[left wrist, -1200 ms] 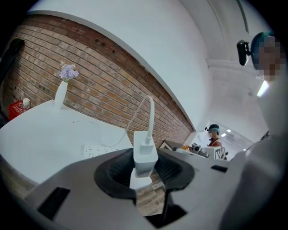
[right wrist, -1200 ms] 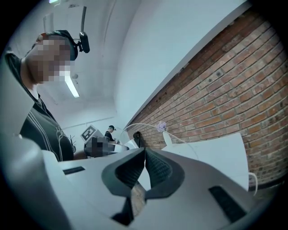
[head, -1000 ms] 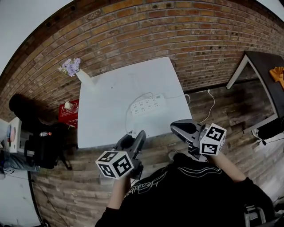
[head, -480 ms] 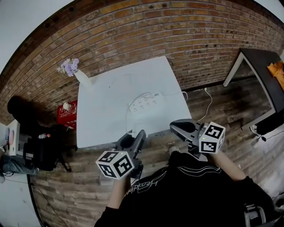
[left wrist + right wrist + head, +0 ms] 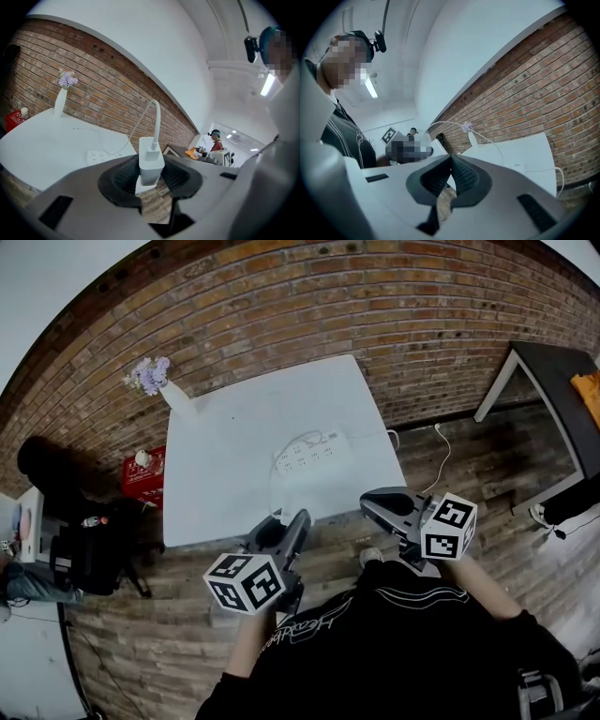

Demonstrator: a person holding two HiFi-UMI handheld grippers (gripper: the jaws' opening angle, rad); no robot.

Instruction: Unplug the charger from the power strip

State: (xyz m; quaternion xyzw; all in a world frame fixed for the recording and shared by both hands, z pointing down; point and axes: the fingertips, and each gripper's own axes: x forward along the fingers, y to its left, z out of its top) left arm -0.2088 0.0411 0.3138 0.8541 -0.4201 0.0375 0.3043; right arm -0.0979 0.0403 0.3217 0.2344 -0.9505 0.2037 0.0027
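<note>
Your left claw (image 5: 151,177) is clamped on the charger (image 5: 151,158), long axis upright between the pads, cable (image 5: 157,117) arcing forward. The power strip (image 5: 307,455) lies ahead on the desk (image 5: 225,484), well apart. Your right claw (image 5: 451,176) rides alongside, pressed together on nothing.

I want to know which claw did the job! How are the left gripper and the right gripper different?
The left gripper clamps a white charger; the right gripper holds nothing. The left gripper's jaws stand apart around the charger; the right gripper's are pressed together. Both are held short of the white table.
</note>
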